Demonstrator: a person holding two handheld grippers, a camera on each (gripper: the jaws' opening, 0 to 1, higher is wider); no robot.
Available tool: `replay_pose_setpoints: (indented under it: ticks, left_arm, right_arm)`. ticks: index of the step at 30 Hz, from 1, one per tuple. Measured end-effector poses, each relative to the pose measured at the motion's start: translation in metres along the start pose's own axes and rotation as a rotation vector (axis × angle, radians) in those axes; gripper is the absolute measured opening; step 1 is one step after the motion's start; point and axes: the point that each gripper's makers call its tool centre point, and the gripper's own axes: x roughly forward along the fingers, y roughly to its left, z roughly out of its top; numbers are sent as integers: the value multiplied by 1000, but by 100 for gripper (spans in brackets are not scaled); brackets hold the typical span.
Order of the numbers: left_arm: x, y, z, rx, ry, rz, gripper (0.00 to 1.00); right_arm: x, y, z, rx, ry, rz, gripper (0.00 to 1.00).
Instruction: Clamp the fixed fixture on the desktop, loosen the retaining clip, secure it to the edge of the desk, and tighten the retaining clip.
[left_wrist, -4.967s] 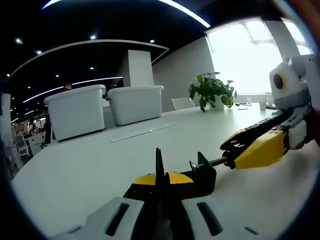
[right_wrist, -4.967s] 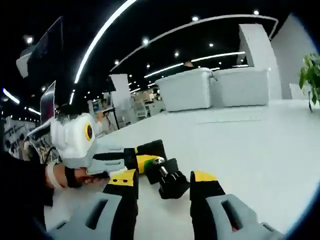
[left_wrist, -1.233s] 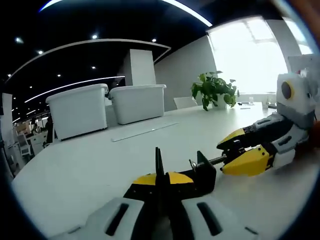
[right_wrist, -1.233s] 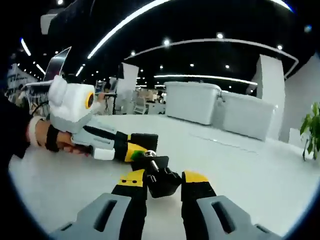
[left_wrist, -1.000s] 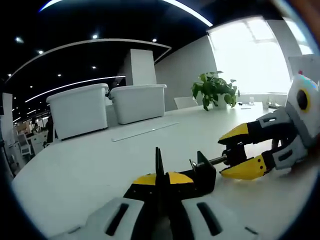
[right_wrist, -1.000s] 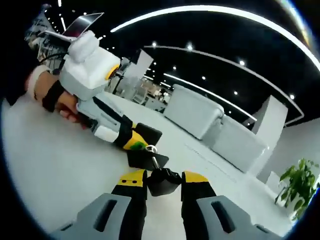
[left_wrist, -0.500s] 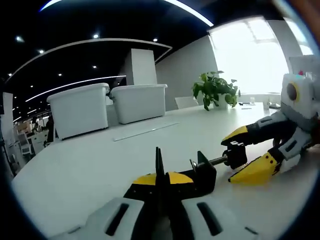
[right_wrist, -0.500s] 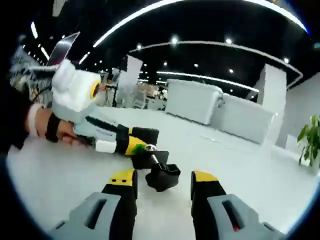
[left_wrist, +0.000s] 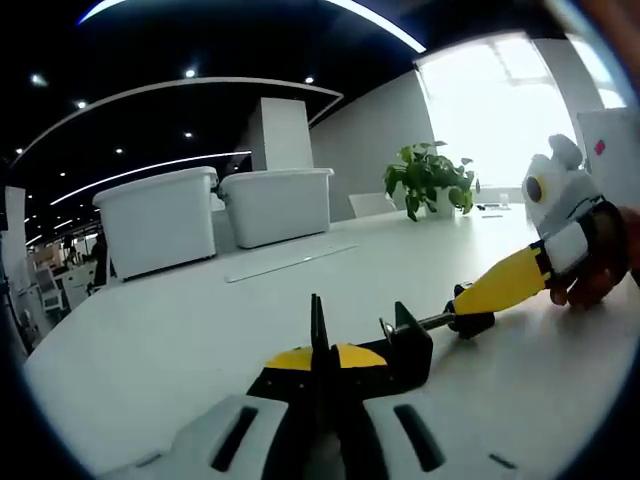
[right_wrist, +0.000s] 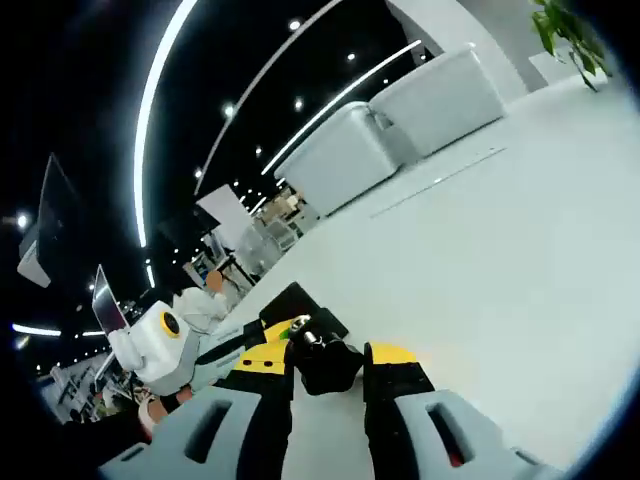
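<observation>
Black clamp fixture (left_wrist: 395, 352) lies on the white desk (left_wrist: 180, 340), lower centre of the left gripper view; its screw rod points right to a black knob (left_wrist: 472, 322). Left gripper (left_wrist: 322, 372) has its jaws closed on the fixture body; right gripper (left_wrist: 500, 288), entering from the right, has its yellow jaws pinched on the knob, also seen lower centre in the right gripper view (right_wrist: 325, 365). Two white bins (left_wrist: 215, 215) and a potted plant (left_wrist: 428, 178) stand behind, upper centre.

Clamp (left_wrist: 385, 355) on desk (left_wrist: 180, 340), bins (left_wrist: 215, 215) behind, plant (left_wrist: 428, 178) far right
</observation>
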Motion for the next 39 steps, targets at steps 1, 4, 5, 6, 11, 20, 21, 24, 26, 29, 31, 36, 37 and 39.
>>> replay_pose_setpoints:
  ticks: [1,4,5,6,11,20,21,24,26,29,31,36,37,39]
  left_arm:
    - [0,0,0,1,0,0,5]
    - [3,2,-1,0,0,-2,5]
    - [3,2,0,0,0,-2,5]
    - [3,2,0,0,0,-2,5]
    - [2,2,0,1,-2,-2,5]
    - [3,2,0,1,1,0,5]
    - [3,2,0,1,1,0,5]
    - [2,2,0,0,1,0,5]
    - [4,4,0,-1,1,0,5]
    - [5,4,-1,-1,2,0,5]
    - [4,4,0,0,2,1,5]
    - [4,5,0,0,2,3,5]
    - [4,5,0,2,1,3,5]
    - [5,5,0,2,1,4,5]
  right_arm:
    - [-1,0,0,20,1,4,26]
    - [-3,5,-4,-6,-1,7,25]
    - [-3,7,-5,-18,-2,2,25]
    - [-4,7,-7,-51,-3,-7,25]
    - [-8,17,-15,-369,-3,-30,24]
    - [-4,9,2,-852,-72,-91,23]
    - [-4,11,2,-901,-80,-99,23]
    - [-4,13,2,-997,-95,-122,23]
    - [-3,14,3,-1079,-106,-138,23]
    - [-2,15,3,-1166,-112,-160,23]
    - [-1,15,4,-1218,-115,-172,23]
    - [1,12,6,-1212,-116,-172,24]
    - [2,11,7,-1211,-115,-169,24]
    - [3,11,6,-1177,-93,-136,25]
